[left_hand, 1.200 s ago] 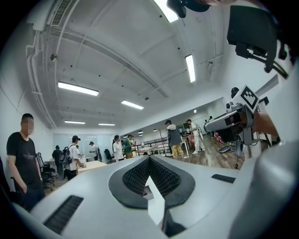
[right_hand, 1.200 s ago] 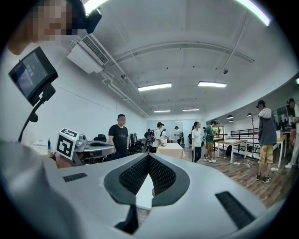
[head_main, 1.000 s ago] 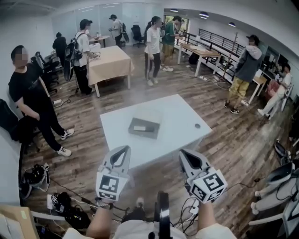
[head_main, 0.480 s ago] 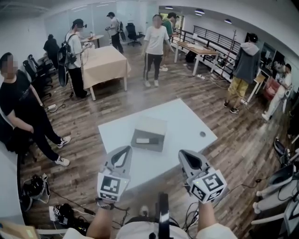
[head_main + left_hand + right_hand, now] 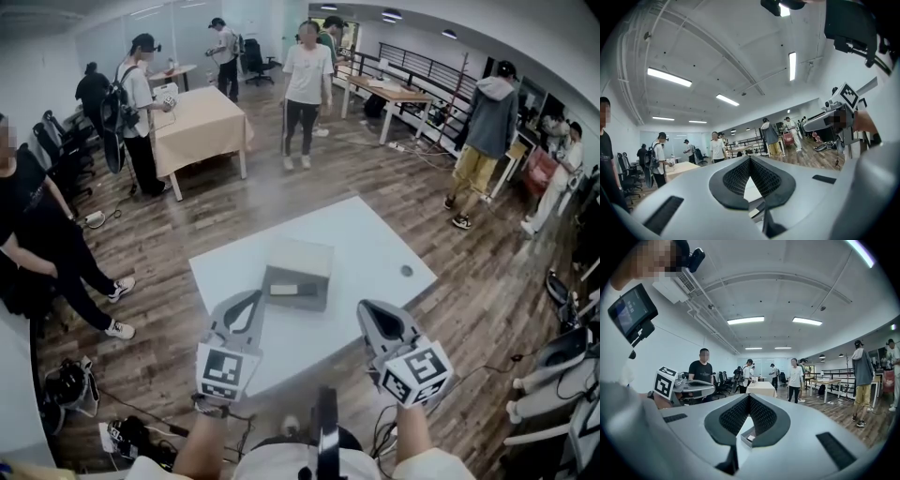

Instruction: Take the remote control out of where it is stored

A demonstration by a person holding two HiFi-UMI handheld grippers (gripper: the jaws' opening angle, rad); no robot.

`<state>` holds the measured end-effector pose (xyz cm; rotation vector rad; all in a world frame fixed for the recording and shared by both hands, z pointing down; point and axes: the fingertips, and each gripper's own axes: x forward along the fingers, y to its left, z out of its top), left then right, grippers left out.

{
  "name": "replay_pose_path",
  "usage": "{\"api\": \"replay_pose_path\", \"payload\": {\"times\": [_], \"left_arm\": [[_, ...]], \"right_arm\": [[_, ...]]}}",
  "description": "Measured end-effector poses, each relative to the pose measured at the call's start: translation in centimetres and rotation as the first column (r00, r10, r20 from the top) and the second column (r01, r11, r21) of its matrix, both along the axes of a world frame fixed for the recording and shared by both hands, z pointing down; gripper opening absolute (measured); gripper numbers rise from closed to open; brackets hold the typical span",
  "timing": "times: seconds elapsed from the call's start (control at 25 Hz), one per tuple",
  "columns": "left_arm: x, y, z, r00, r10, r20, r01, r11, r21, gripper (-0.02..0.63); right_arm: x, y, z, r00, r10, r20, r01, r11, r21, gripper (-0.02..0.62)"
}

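A grey box [image 5: 298, 279] sits on the white table [image 5: 375, 248], its lid [image 5: 302, 255] tipped up at the back. Inside lies a slim light remote control [image 5: 284, 289]. My left gripper [image 5: 251, 298] hovers at the table's near edge, just short of the box, jaws shut and empty. My right gripper [image 5: 367, 307] hangs beside it to the right, also shut with nothing held. The left gripper view shows the left gripper [image 5: 750, 158] with its tips together. Below the right gripper [image 5: 749, 397], the right gripper view shows a corner of the box [image 5: 749, 437] in the gap.
A small round grommet [image 5: 406, 271] is set in the table's right side. Several people stand around on the wooden floor. A beige-clothed table [image 5: 197, 117] stands far left. Bags and cables [image 5: 122, 436] lie on the floor at lower left.
The table and box have drawn nearer and now sit closer under the grippers. Both grippers keep the same pose and stay shut.
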<state>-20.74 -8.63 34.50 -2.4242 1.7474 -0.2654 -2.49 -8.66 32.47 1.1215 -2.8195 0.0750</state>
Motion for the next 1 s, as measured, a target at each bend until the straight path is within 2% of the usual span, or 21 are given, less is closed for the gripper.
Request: {"api": "replay_pose_path", "payload": {"times": [0.12, 0.4, 0.72, 1.0], "left_arm": [[0.4, -1.2, 0.2, 1.000, -0.005, -0.004, 0.005, 1.000, 0.010, 0.000], [3.0, -3.8, 2.1, 0.999, 0.035, 0.036, -0.033, 0.998, -0.058, 0.000], [6.8, -5.9, 4.0, 0.998, -0.018, 0.058, 0.024, 0.994, -0.107, 0.000], [7.8, -7.3, 7.5, 0.995, -0.017, 0.095, 0.036, 0.979, -0.198, 0.000]], "right_arm": [[0.2, -1.1, 0.6, 1.000, -0.008, -0.002, 0.008, 1.000, -0.010, 0.000], [1.6, -3.1, 1.8, 0.998, -0.065, -0.011, 0.064, 0.997, -0.031, 0.000], [5.8, -6.1, 3.8, 0.996, -0.079, -0.027, 0.078, 0.995, -0.057, 0.000], [6.8, -7.6, 6.5, 0.991, -0.130, -0.039, 0.125, 0.987, -0.103, 0.000]]}}
